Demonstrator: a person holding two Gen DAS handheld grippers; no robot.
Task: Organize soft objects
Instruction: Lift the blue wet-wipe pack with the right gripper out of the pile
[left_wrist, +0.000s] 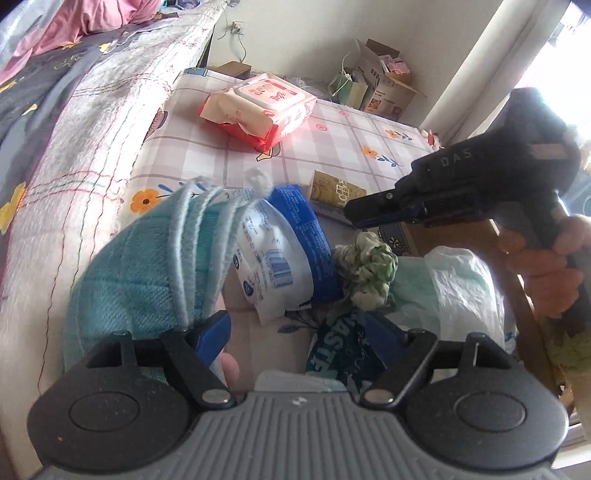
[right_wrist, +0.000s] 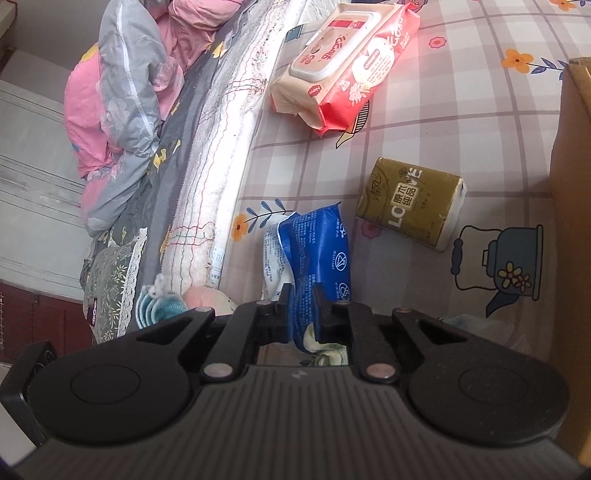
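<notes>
A bed (right_wrist: 461, 122) covered by a checked sheet printed with flowers and a kettle carries the things. A red-and-cream wipes pack (right_wrist: 345, 61) is laid near the edge bordered by a quilt (right_wrist: 221, 147). A gold tissue pack (right_wrist: 410, 201) is set toward the middle, beside a blue-and-white packet (right_wrist: 314, 254).

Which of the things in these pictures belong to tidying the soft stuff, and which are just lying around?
Part of the job:
teal towel
blue-and-white soft pack
green-and-white cloth
red wet-wipes pack
gold tissue pack
cardboard box

Just lying about:
pink-and-grey quilt
boxes in the corner
checked sheet
</notes>
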